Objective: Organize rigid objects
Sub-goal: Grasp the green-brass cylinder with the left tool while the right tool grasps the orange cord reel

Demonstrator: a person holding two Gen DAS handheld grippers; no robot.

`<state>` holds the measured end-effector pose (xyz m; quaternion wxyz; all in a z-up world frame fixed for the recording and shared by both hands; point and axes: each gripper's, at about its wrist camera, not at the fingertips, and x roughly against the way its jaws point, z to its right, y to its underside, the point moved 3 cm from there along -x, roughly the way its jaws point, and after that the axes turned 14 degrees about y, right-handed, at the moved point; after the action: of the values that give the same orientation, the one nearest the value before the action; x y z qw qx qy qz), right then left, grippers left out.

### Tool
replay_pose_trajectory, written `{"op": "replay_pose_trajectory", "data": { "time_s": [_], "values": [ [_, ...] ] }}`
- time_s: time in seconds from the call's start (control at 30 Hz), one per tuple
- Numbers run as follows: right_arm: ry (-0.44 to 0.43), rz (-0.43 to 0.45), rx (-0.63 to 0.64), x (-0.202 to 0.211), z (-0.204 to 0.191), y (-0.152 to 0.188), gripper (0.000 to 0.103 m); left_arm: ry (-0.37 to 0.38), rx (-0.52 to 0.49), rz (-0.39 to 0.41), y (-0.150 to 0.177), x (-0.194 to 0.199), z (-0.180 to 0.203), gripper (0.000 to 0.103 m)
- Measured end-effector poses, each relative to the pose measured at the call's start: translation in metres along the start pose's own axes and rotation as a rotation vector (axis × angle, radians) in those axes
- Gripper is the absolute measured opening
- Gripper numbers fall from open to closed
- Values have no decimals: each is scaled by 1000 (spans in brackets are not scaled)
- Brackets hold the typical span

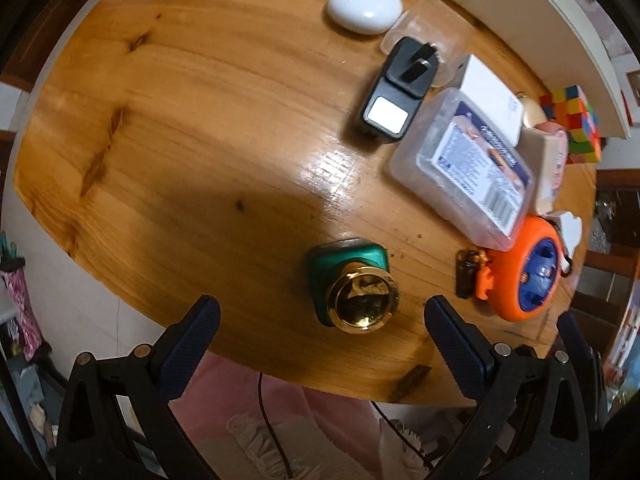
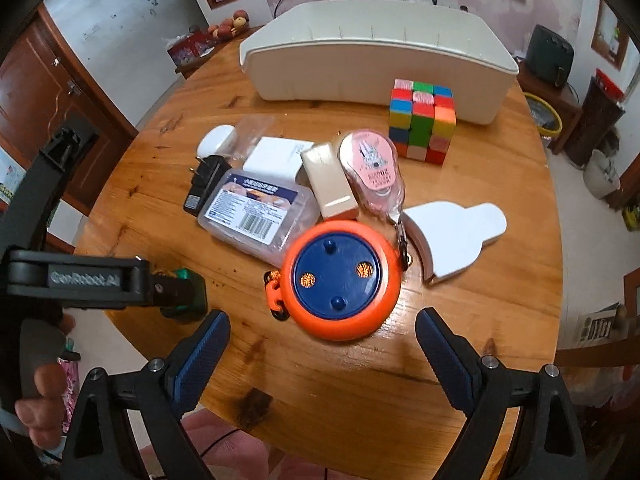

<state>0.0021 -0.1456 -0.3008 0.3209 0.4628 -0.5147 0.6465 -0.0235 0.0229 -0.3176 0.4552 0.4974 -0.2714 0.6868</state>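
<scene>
Near the table [image 2: 500, 320] edge, both wide-spread grippers hover empty: left gripper [image 1: 322, 322] over the green-and-gold bottle [image 1: 352, 284], right gripper [image 2: 322, 334] over the orange reel [image 2: 340, 280].

on the round wooden table [image 2: 360, 392] the count runs so: one long cream bin [image 2: 376, 60] at the top of the right view; one colour cube [image 2: 422, 120] just below it; one orange and blue reel [image 2: 340, 280] at the centre; one clear labelled plastic box [image 2: 256, 208] to its left; one black plug adapter [image 1: 394, 92] in the upper middle of the left view; one white oval case [image 1: 364, 6] above it; one green bottle with a gold cap [image 1: 352, 284] at lower centre; one pink tag [image 2: 372, 164]; one white bottle-shaped cutout [image 2: 456, 232].
</scene>
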Motion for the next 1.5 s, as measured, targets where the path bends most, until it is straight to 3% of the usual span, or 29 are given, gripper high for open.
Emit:
{"op": "replay_pose_trajectory", "data": {
  "time_s": [0.1, 0.2, 0.4, 0.47, 0.53, 0.93, 1.33, 1.5],
  "values": [
    [0, -4, -10, -1, 2, 3, 94, -18, 39, 34, 0, -2, -7, 94],
    [5, -9, -13, -5, 5, 3, 94, -22, 74, 46, 0, -7, -20, 94],
    [8, 0, -18, -8, 7, 2, 94, -16, 91, 47, 8, -18, -36, 78],
    [8, -3, -22, -9, 6, 1, 94, -10, 66, 53, 10, -16, -34, 66],
    [6, -7, -26, -11, 4, -1, 94, -10, 35, 59, 11, -16, -33, 44],
    [-7, -69, -117, -28, -3, -10, 94, -69, -39, 68, 9, -10, -76, 44],
    [81, -195, -326, -55, -3, -16, 88, -91, -144, 22, -32, 0, -123, 44],
    [160, -220, -386, -61, -7, -24, 88, -101, -215, -8, -62, 0, -119, 44]
  ]
}}
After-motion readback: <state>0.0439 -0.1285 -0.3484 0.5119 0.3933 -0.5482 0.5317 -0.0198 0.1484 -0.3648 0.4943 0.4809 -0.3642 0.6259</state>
